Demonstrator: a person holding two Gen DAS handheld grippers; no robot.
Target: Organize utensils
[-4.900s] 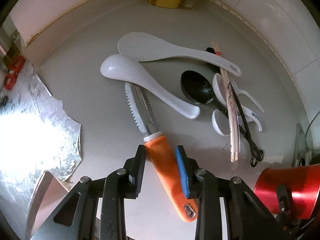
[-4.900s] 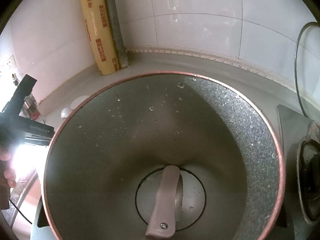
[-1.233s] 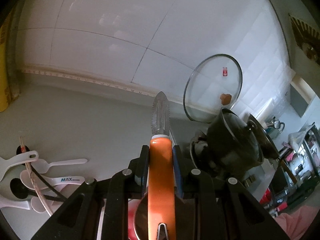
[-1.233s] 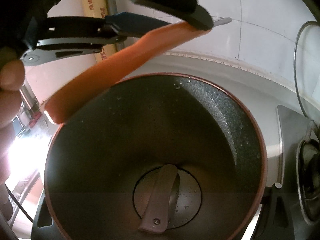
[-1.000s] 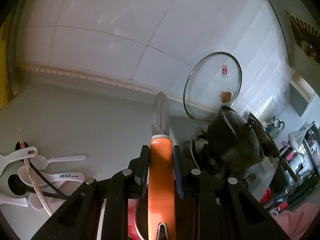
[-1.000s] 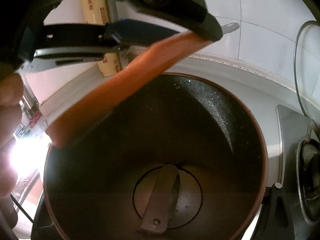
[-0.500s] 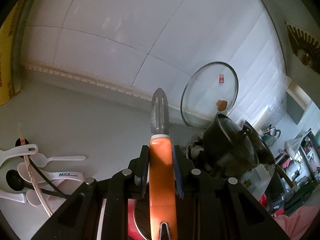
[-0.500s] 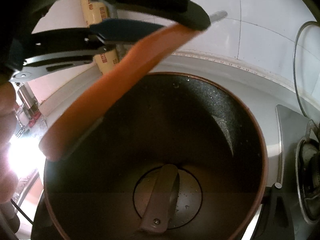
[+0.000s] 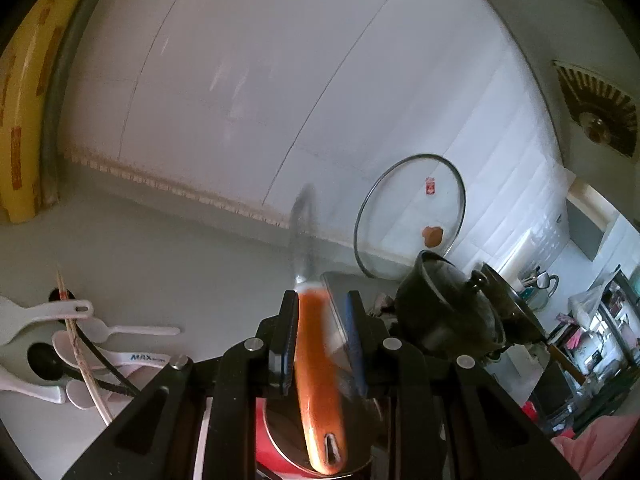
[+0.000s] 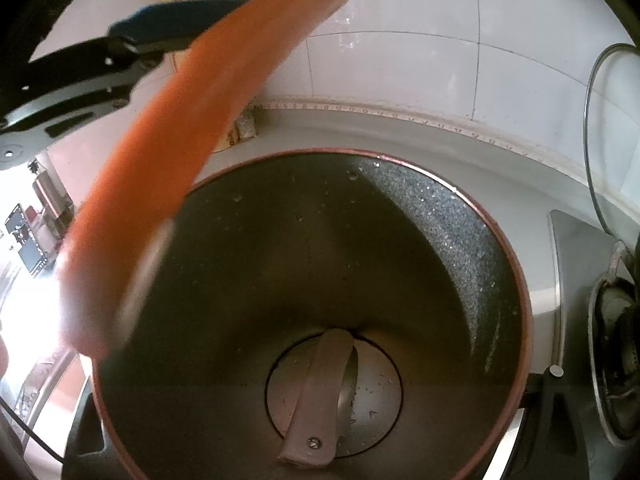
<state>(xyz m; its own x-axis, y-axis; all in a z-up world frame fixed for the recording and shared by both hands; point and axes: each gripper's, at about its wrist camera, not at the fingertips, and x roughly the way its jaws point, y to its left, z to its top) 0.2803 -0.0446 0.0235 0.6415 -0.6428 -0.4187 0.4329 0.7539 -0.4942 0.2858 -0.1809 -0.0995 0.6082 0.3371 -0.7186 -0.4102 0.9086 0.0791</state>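
My left gripper (image 9: 322, 330) stands open over the red pot (image 9: 268, 448). The orange-handled serrated knife (image 9: 318, 376) lies loose between its jaws, blurred, its handle tilting down toward the pot. In the right wrist view the same knife (image 10: 192, 148) slants above the pot's dark speckled inside (image 10: 400, 280), under the left gripper's blue pads (image 10: 172, 32). The right gripper's fingers do not show. White spoons, a black ladle and chopsticks (image 9: 76, 344) lie on the counter at the left.
A glass lid (image 9: 412, 216) leans on the tiled wall. A black kettle-like pot (image 9: 444, 312) sits on the stove at the right. A yellow roll (image 9: 20, 120) stands in the left corner. A lid with a grey handle (image 10: 320, 400) lies at the pot's bottom.
The left gripper's jaws have opened and the knife has slipped loose, its handle dropping and tilting toward the pot. The view has tipped upward slightly.
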